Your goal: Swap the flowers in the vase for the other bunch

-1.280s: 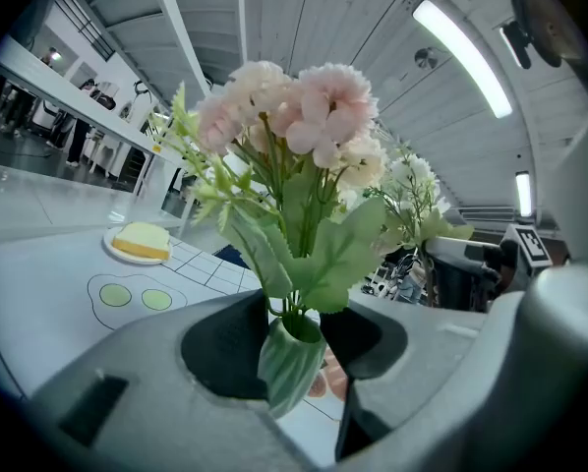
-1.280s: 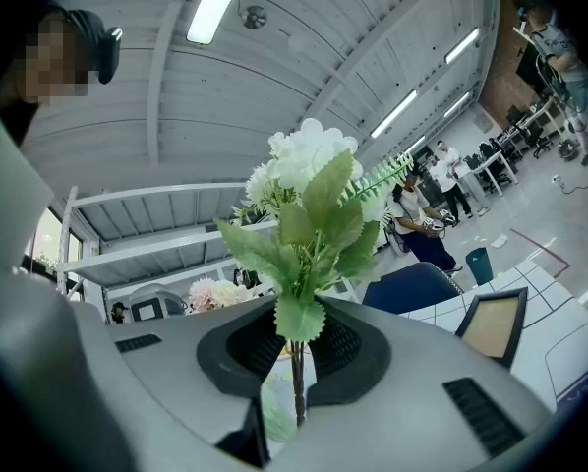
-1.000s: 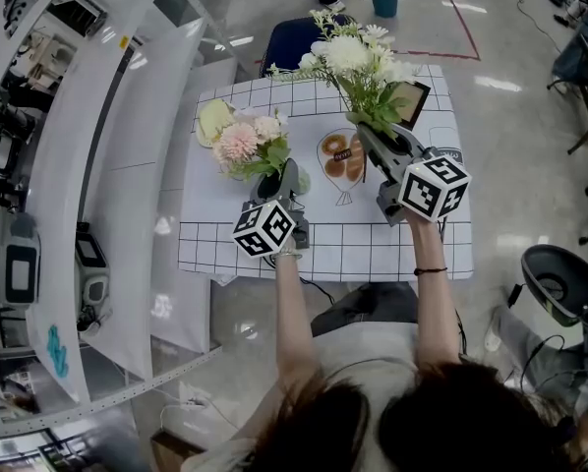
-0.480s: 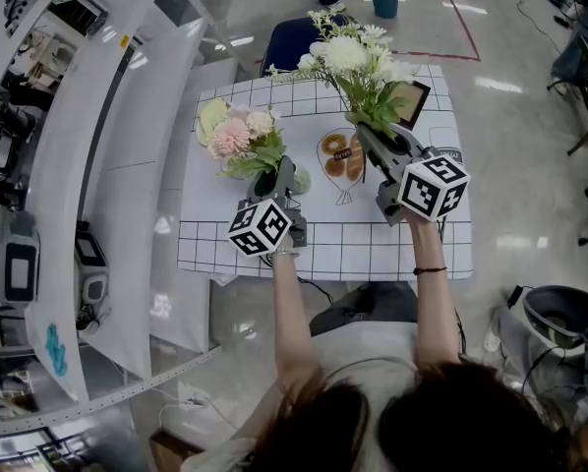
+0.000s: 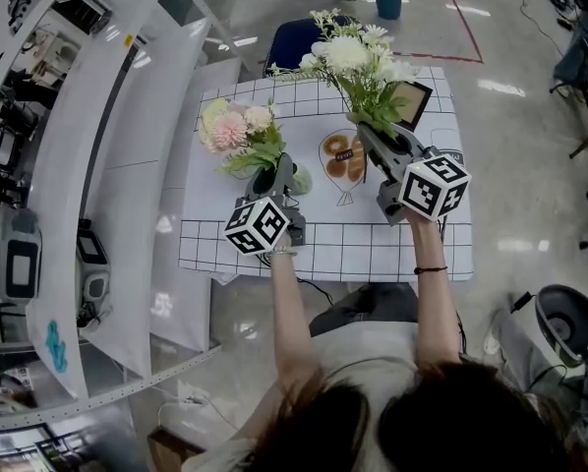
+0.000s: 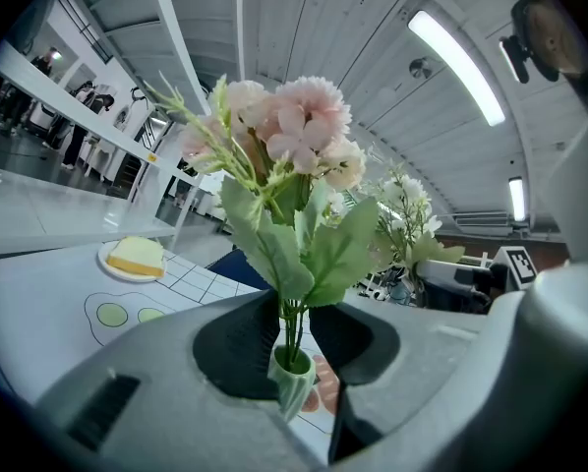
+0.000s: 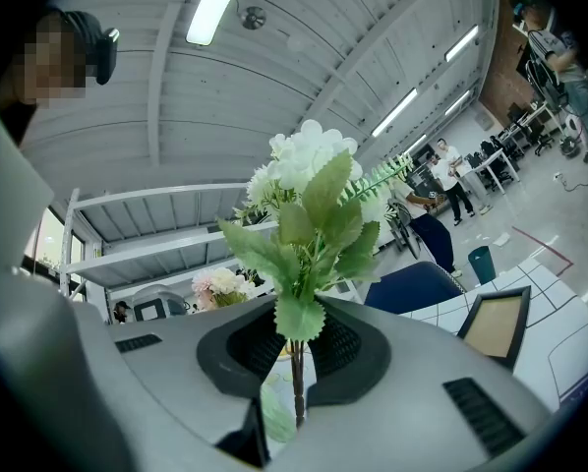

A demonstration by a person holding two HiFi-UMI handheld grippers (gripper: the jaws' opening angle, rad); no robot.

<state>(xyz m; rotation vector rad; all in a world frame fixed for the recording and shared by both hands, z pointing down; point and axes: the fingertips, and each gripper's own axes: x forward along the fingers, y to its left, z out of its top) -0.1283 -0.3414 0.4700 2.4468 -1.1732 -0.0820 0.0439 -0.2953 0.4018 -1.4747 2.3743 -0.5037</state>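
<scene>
vase: small and green, upright near the middle of the counter. Its mouth shows right under the left jaws in the left gripper view.
pink bunch: its stems stand in the vase. In the head view the blooms spread toward 10 o'clock from it.
pink bunch, axis: the long axis runs from stem to bloom and is upright. In the left gripper view the blooms sit at 12 o'clock and the stems cross the jaws squarely.
left gripper: it reaches in about level from 6 o'clock, low on the stems and just above the vase mouth. The jaws are closing, down to about the bundle's width, and the pads look to be on the stems on both sides.
why so low: a hold on bare stem under the leaves probably spares the blooms and lets the bunch rise straight out.
white bunch: off the counter, carried in the air at 2 o'clock from the vase.
white bunch, axis: upright, with the blooms at 12 o'clock in the right gripper view and the thin stem end hanging below the jaws.
right gripper: jaws almost together, clamped on the stem beneath the lowest leaf.
why held there: it seems parked beside the vase, stem end down, ready to go in once the mouth is free.
step: by my reading, the pink bunch is only now being taken out.
</scene>
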